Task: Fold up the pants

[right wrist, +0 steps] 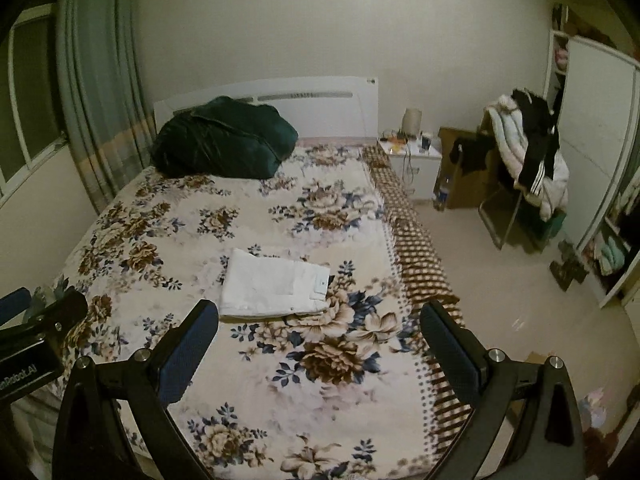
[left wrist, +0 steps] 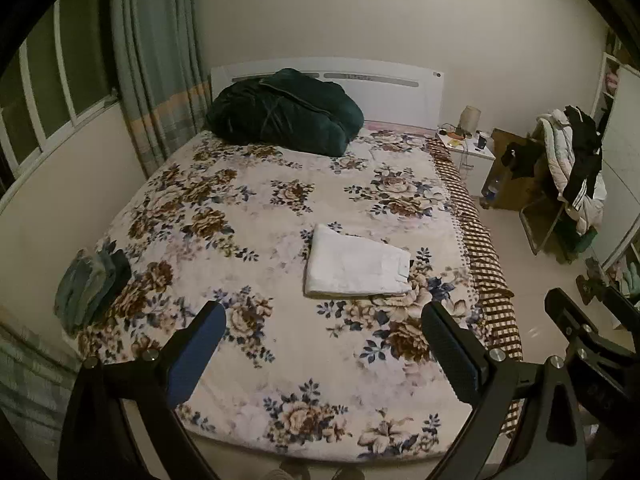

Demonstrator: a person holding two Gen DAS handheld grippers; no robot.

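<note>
The white pants (left wrist: pixel 356 264) lie folded into a flat rectangle on the floral bedspread (left wrist: pixel 248 200), right of the bed's middle. They also show in the right wrist view (right wrist: pixel 276 286). My left gripper (left wrist: pixel 324 344) is open and empty, held above the foot of the bed, short of the pants. My right gripper (right wrist: pixel 320 340) is open and empty too, above the bed's near right part. The right gripper's body shows at the right edge of the left wrist view (left wrist: pixel 576 320).
A dark green quilt (left wrist: pixel 284 112) is bundled at the headboard. A pile of blue-green clothes (left wrist: pixel 92 284) sits at the bed's left edge. A white nightstand (left wrist: pixel 472 160), a cardboard box and a chair with clothes (left wrist: pixel 572 168) stand to the right. A wardrobe (right wrist: pixel 592 152) stands at the far right.
</note>
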